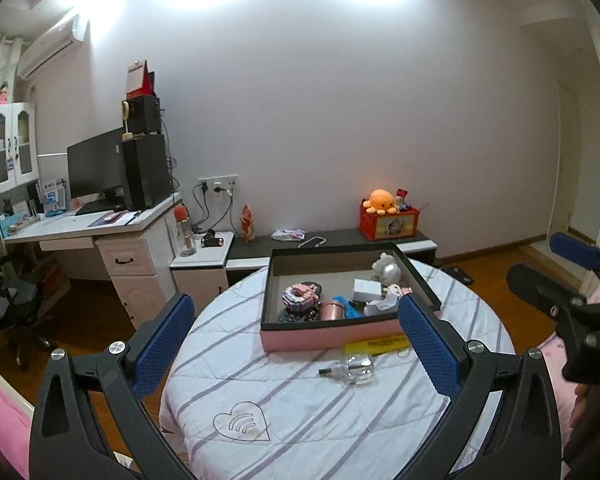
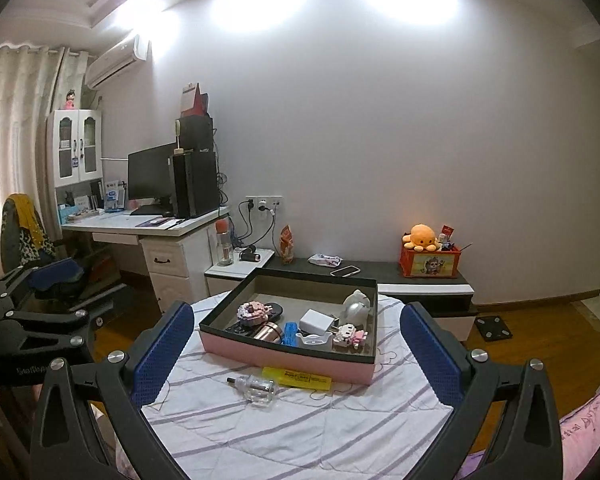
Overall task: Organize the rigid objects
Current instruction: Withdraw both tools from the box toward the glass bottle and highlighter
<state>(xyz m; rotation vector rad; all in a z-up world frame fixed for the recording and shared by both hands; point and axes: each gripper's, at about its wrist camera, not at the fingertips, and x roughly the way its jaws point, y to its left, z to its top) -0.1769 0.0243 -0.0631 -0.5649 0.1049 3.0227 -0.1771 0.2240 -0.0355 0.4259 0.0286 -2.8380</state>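
A pink box (image 1: 324, 338) with a dark rim stands on the round striped table (image 1: 284, 420) and holds several small objects. A clear glass bottle (image 1: 354, 368) lies on its side in front of the box, next to a yellow flat pack (image 1: 378, 345). My left gripper (image 1: 296, 352) is open and empty, held above the table, short of the bottle. In the right wrist view the box (image 2: 288, 354), the bottle (image 2: 258, 390) and the yellow pack (image 2: 298, 378) show again. My right gripper (image 2: 296, 354) is open and empty, above the table's near part.
A low dark bench (image 2: 380, 276) behind the table carries a phone (image 2: 345, 271) and a red toy box (image 2: 430, 262). A white desk (image 2: 156, 226) with a monitor stands at the left. A scale (image 2: 493, 328) lies on the wooden floor. The right gripper shows at the right edge of the left wrist view (image 1: 580, 280).
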